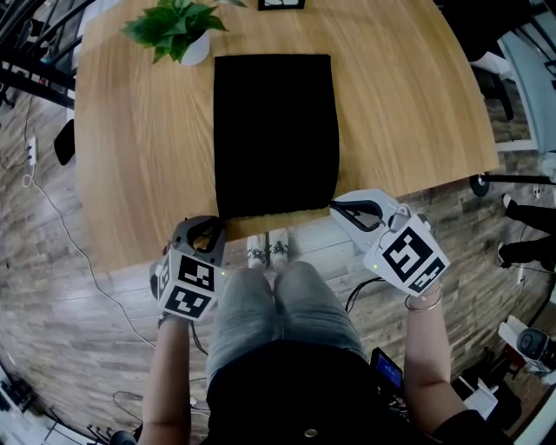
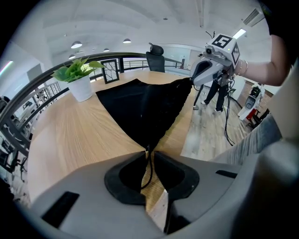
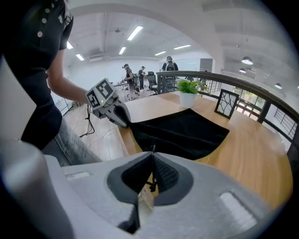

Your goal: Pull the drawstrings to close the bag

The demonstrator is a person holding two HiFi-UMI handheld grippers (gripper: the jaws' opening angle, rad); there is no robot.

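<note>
A flat black bag [image 1: 275, 130] lies on the round wooden table [image 1: 130, 174], its mouth along the near edge. My left gripper [image 1: 213, 224] sits at the bag's near left corner. In the left gripper view its jaws [image 2: 147, 150] pinch a thin black drawstring [image 2: 148, 164] that runs out of the bag [image 2: 145, 107]. My right gripper [image 1: 335, 207] is at the near right corner, lifted a little off the table. In the right gripper view its jaws [image 3: 152, 153] are shut on the other drawstring [image 3: 150, 179], whose knotted end hangs behind the tips.
A potted green plant [image 1: 178, 30] stands at the table's far left, and a small picture frame [image 1: 281, 3] at the far edge. The person's knees and shoes [image 1: 268, 252] are just below the near table edge. Office chairs and cables surround the table.
</note>
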